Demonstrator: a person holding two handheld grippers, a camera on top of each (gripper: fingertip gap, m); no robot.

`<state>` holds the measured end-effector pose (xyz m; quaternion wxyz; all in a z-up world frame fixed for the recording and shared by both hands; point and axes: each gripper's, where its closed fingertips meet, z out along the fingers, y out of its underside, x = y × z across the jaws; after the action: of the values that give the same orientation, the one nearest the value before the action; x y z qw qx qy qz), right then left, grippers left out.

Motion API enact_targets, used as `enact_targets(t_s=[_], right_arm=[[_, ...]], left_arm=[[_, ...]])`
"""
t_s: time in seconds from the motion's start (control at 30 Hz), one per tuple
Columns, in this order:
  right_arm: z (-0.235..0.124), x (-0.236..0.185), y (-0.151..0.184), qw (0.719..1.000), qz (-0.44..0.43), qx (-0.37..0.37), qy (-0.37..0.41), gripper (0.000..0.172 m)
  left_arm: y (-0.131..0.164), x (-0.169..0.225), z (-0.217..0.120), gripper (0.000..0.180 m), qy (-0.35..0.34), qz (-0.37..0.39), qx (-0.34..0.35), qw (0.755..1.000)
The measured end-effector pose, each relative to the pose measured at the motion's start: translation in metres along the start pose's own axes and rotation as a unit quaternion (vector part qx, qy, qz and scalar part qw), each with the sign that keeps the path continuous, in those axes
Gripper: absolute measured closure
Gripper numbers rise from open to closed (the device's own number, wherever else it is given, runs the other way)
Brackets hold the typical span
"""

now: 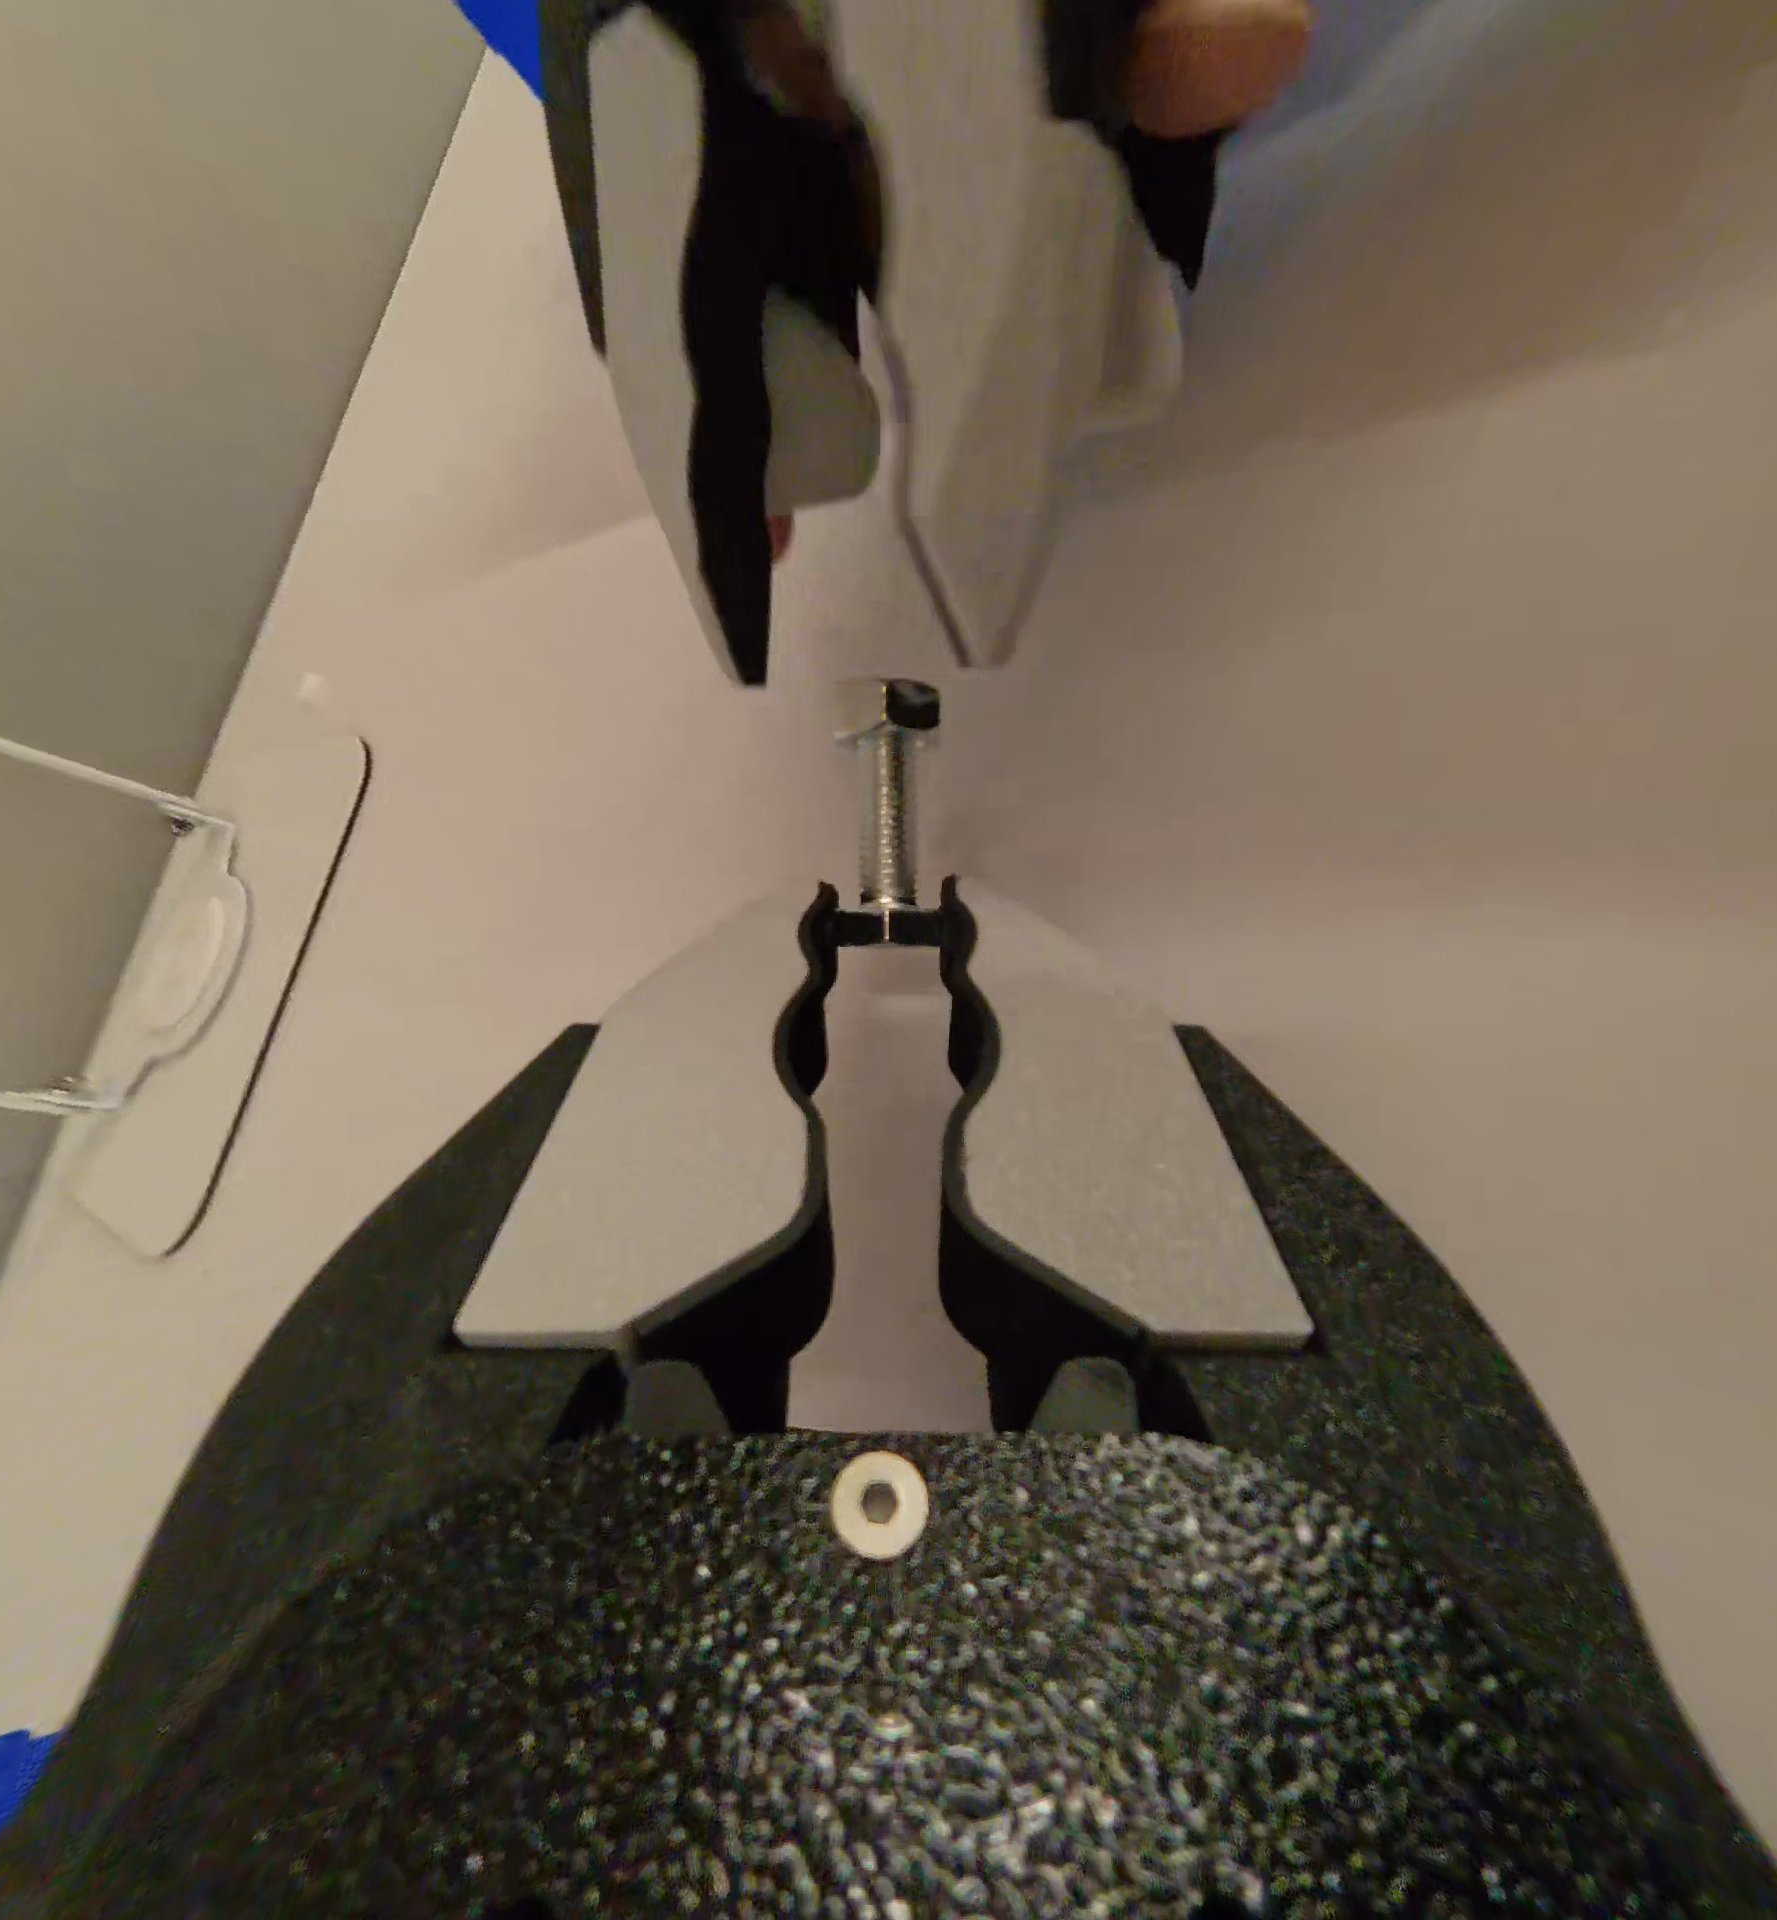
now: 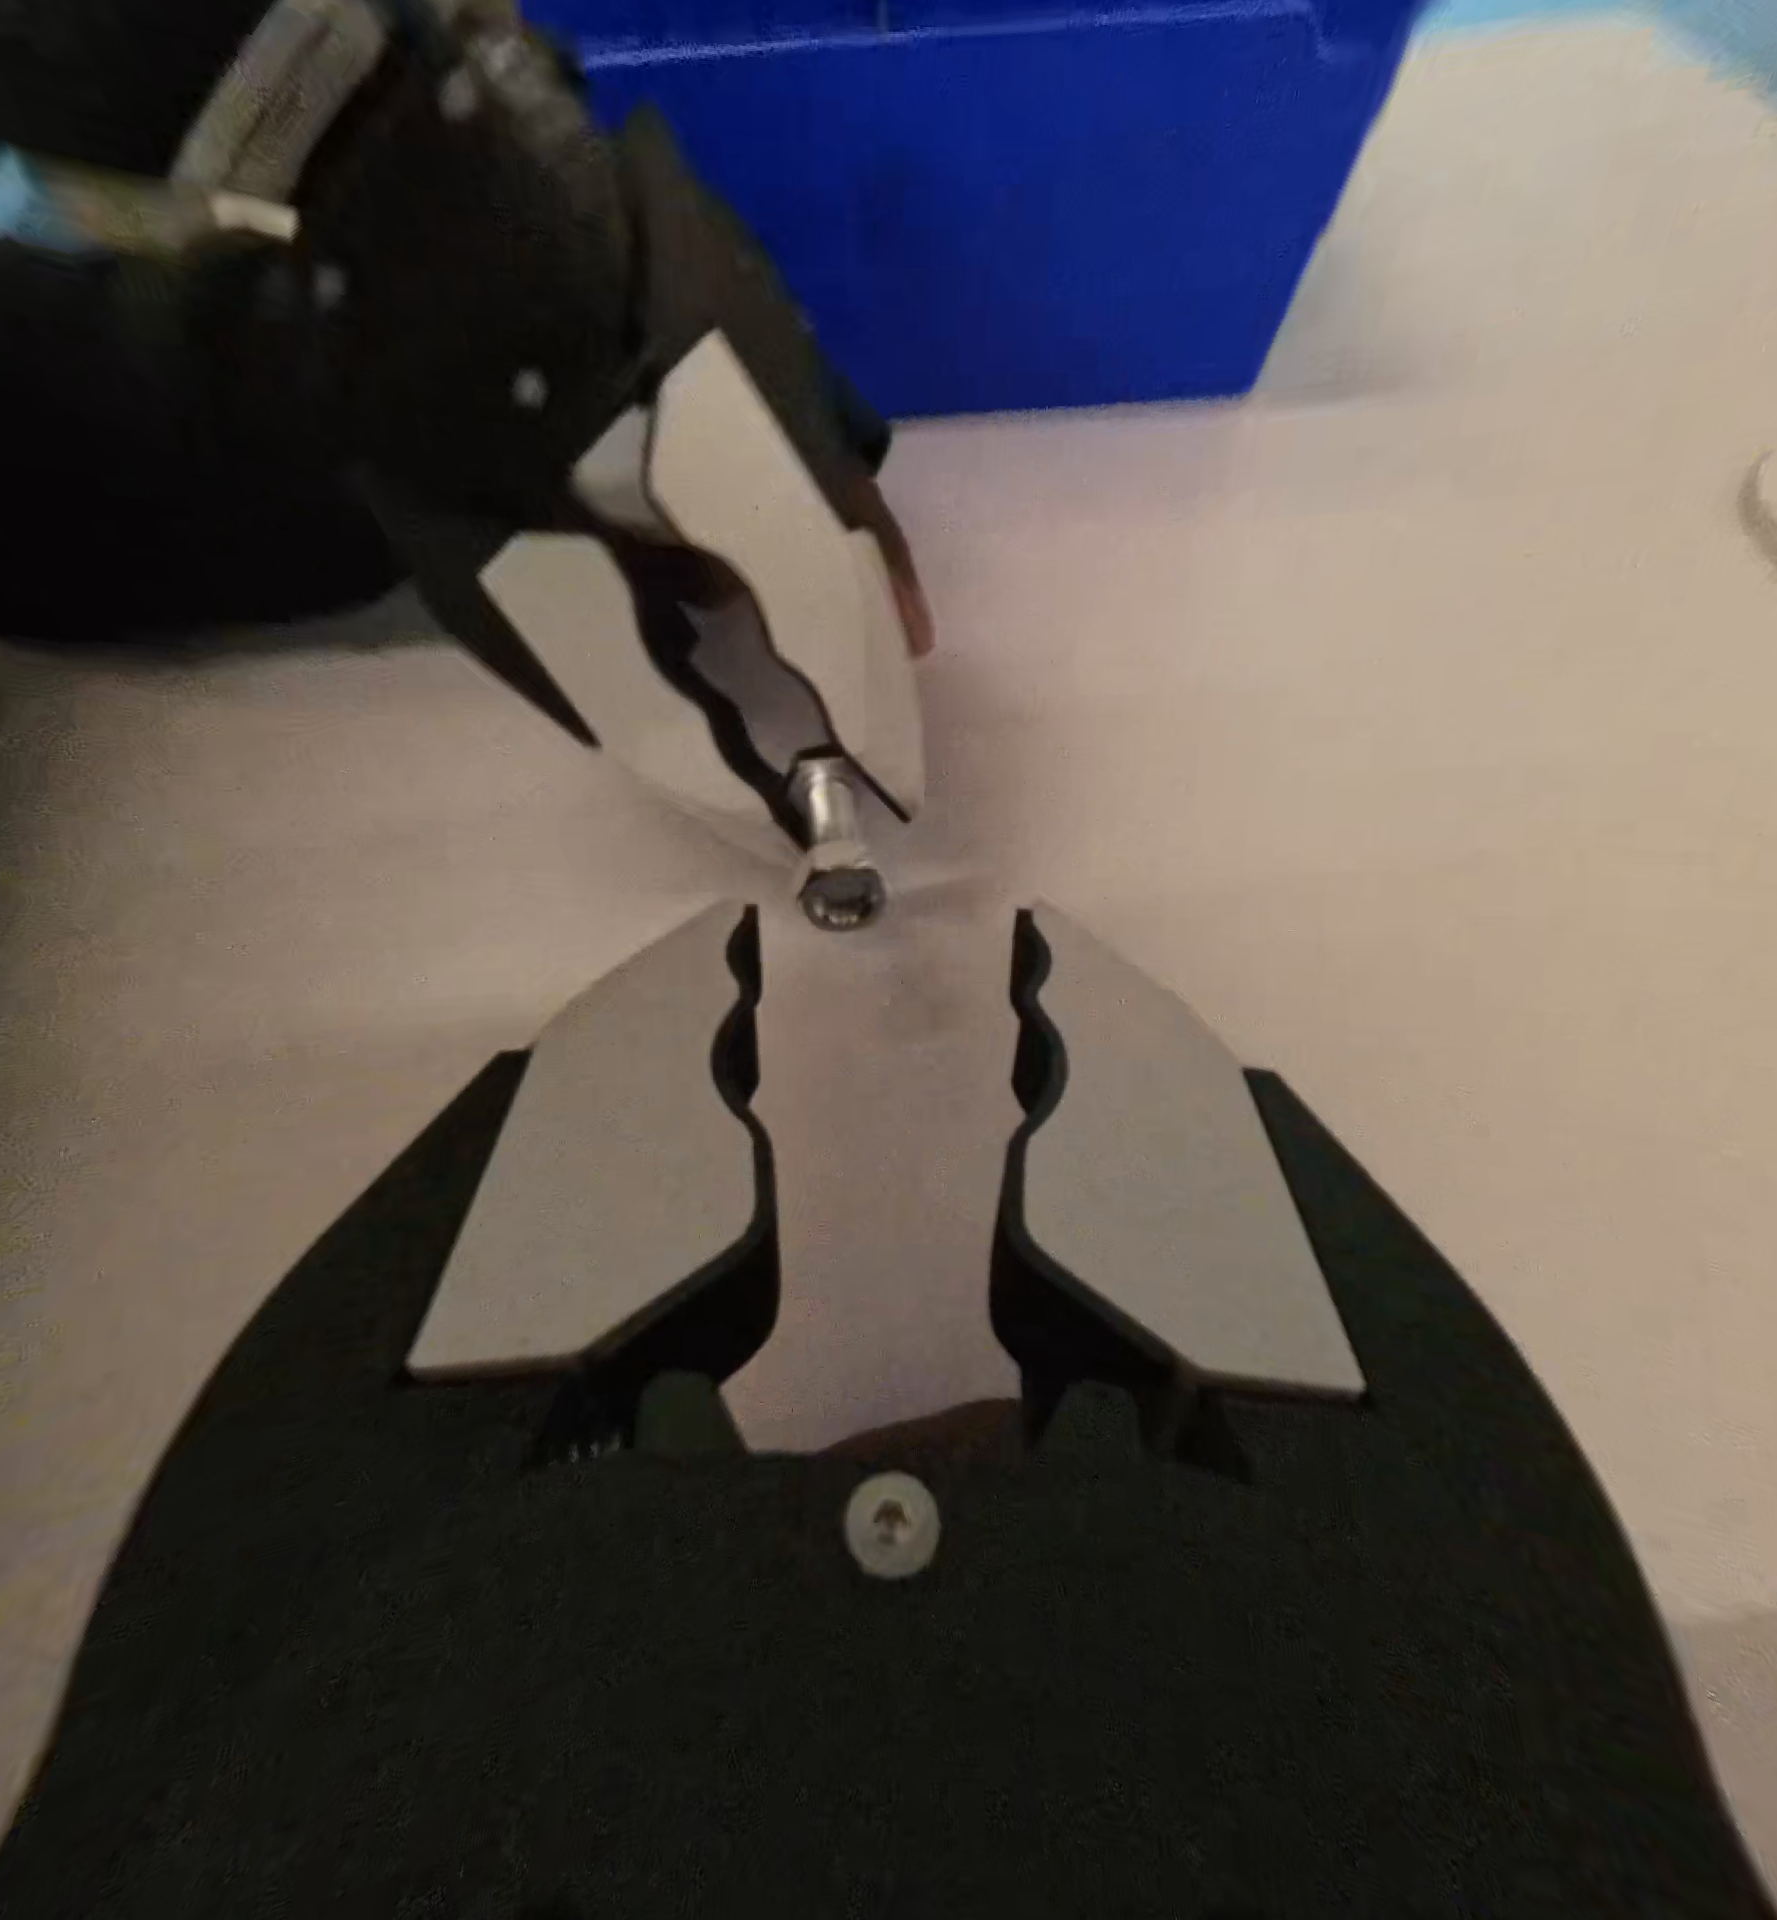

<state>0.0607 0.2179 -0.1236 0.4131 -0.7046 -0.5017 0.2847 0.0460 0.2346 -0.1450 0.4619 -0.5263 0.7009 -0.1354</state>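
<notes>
1. Left wrist view: a silver threaded hex-head bolt [image 1: 889,821] is pinched at its lower end by the narrowly parted left gripper [image 1: 887,920]; the spread right gripper [image 1: 863,665] is blurred and cut off above.
2. Right wrist view: the bolt head [image 2: 840,894] is seen just beyond the wide, bare jaws; a blue plastic bin [image 2: 967,208] is shown only here.

Left gripper [image 1: 886,928] is clamped on the lower end of a silver hex bolt [image 1: 889,821], which points straight out from the tips, head at the far end. Right gripper [image 1: 863,670] comes in from above, jaws parted, tips just beside the bolt head, not touching. White tabletop [image 1: 1435,727] underneath; clear plastic bracket [image 1: 84,925] at left.
</notes>
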Motion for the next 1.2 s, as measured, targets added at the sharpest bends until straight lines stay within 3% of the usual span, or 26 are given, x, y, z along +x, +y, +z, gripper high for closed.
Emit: enact_targets(t_s=[0.13, 0.2, 0.3, 0.37, 0.43, 0.53, 0.6, 0.67, 0.77, 0.9, 1.03, 1.1, 1.2], right_arm=[[-0.002, -0.007, -0.005, 0.985, -0.163, 0.0, 0.05, 0.133], [0.0, -0.01, -0.006, 0.982, -0.181, 0.005, 0.052, 0.135], [0.004, -0.014, -0.001, 0.98, -0.191, -0.012, 0.046, 0.154], [0.007, -0.014, 0.004, 0.989, -0.138, -0.033, 0.03, 0.154], [0.01, -0.014, 0.009, 0.999, -0.004, -0.052, -0.008, 0.154], [0.013, -0.017, 0.014, 0.961, 0.257, -0.051, -0.09, 0.154], [0.012, -0.018, 0.008, 0.94, 0.313, -0.02, -0.133, 0.152], [0.009, -0.016, 0.002, 0.954, 0.27, -0.001, -0.134, 0.136], [0.003, -0.004, 0.003, 0.996, 0.079, -0.004, -0.039, 0.122], [0.0, -0.005, 0.003, 0.992, -0.121, -0.022, 0.038, 0.126], [0.006, -0.013, -0.002, 0.989, -0.142, -0.007, 0.035, 0.148], [0.01, -0.015, 0.005, 0.994, -0.1, -0.032, 0.022, 0.154], [0.016, -0.019, 0.016, 0.985, 0.15, -0.07, -0.048, 0.154]], left_arm=[[-0.005, 0.002, -0.003, 0.162, 0.021, -0.031, 0.021, 0.999], [-0.008, 0.006, -0.003, 0.162, 0.033, -0.035, 0.03, 0.998], [-0.01, 0.009, -0.002, 0.162, 0.039, -0.031, 0.033, 0.998], [-0.007, 0.009, 0.0, 0.162, 0.031, -0.012, 0.02, 0.999], [-0.001, 0.007, 0.002, 0.162, 0.003, 0.042, -0.004, 0.999], [0.004, 0.004, 0.004, 0.162, -0.035, 0.119, -0.036, 0.992], [0.002, 0.003, 0.004, 0.162, -0.039, 0.118, -0.034, 0.992], [0.0, 0.001, 0.003, 0.162, -0.032, 0.081, -0.022, 0.996], [-0.001, -0.001, 0.0, 0.162, -0.012, 0.02, -0.004, 1.0], [-0.004, 0.001, -0.002, 0.162, 0.016, -0.027, 0.016, 0.999], [-0.01, 0.009, -0.002, 0.162, 0.04, -0.029, 0.03, 0.998], [-0.006, 0.009, 0.0, 0.162, 0.028, -0.004, 0.014, 1.0], [0.004, 0.009, 0.005, 0.162, -0.01, 0.091, -0.029, 0.995]])
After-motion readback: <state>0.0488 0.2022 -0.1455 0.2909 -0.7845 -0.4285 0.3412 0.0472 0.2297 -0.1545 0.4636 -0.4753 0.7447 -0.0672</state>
